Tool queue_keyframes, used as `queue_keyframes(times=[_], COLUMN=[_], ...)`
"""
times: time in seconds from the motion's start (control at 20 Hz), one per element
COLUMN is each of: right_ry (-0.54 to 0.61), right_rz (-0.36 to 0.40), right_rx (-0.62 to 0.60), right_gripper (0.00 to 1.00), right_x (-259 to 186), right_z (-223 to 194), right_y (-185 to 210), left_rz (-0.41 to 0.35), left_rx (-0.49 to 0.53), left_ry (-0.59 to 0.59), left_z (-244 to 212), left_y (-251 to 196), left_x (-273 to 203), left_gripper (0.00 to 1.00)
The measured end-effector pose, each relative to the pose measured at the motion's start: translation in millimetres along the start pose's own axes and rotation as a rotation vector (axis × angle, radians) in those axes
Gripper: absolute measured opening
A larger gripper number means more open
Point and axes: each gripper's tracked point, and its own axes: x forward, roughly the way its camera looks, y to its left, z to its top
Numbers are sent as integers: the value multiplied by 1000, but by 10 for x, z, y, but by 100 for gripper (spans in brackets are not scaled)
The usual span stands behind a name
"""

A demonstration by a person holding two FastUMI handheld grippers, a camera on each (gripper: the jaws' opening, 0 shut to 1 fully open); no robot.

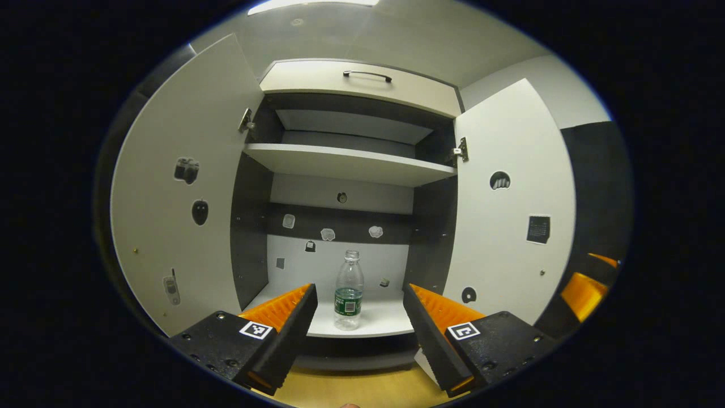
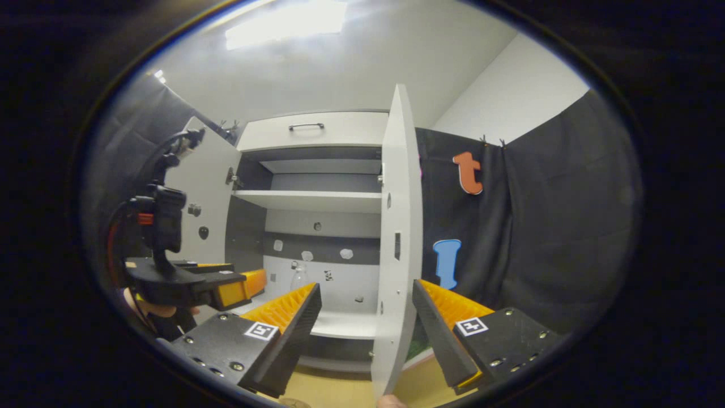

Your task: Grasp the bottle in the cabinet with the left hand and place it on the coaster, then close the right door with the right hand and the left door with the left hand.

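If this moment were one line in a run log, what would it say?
stage: approach | bottle: upright on cabinet's lower shelf, ungrasped | left gripper: jaws open, facing bottle | right gripper: jaws open | doors: both open

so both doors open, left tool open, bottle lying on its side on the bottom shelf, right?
Not quite: the bottle stands upright on the bottom shelf, as the left gripper view shows. Both doors are open, and the left tool is open.
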Motion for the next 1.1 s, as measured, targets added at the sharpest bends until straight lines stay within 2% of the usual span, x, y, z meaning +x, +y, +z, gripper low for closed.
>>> queue_keyframes(times=[0.15, 0.2, 0.25, 0.3, 0.6, 0.8, 0.85, 0.9, 1.0, 1.05, 1.1], right_ry=[-3, -3, -4, -5, -15, 7, 10, 14, 25, 34, 50], right_rz=[-55, -74, -92, -111, -237, -290, -300, -306, -309, -304, -295], right_rx=[-22, -34, -44, -52, -111, -126, -125, -121, -107, -95, -82], right_gripper=[98, 93, 98, 98, 98, 98, 93, 98, 98, 98, 98], right_x=[-91, -114, -128, -148, -260, -295, -287, -279, -260, -229, -217], right_z=[-2, -9, 0, 2, -12, -109, -124, -146, -232, -287, -339], right_y=[-194, -259, -319, -376, -776, -957, -1009, -1040, -1066, -1065, -1054], left_rz=[-23, -25, -31, -33, -30, -24, -22, -25, -25, -16, -13], left_rx=[-51, -69, -78, -78, -33, -12, 1, 10, 17, 21, 20], left_ry=[38, 47, 56, 69, 116, 128, 140, 152, 188, 200, 209], left_z=[-106, -134, -161, -203, -394, -464, -521, -564, -675, -731, -765], left_y=[54, 78, 93, 105, 174, 193, 207, 212, 227, 256, 264], left_x=[380, 492, 620, 740, 1401, 1786, 1848, 1917, 1995, 2035, 2063], left_gripper=[96, 96, 97, 96, 96, 96, 96, 96, 92, 83, 81])
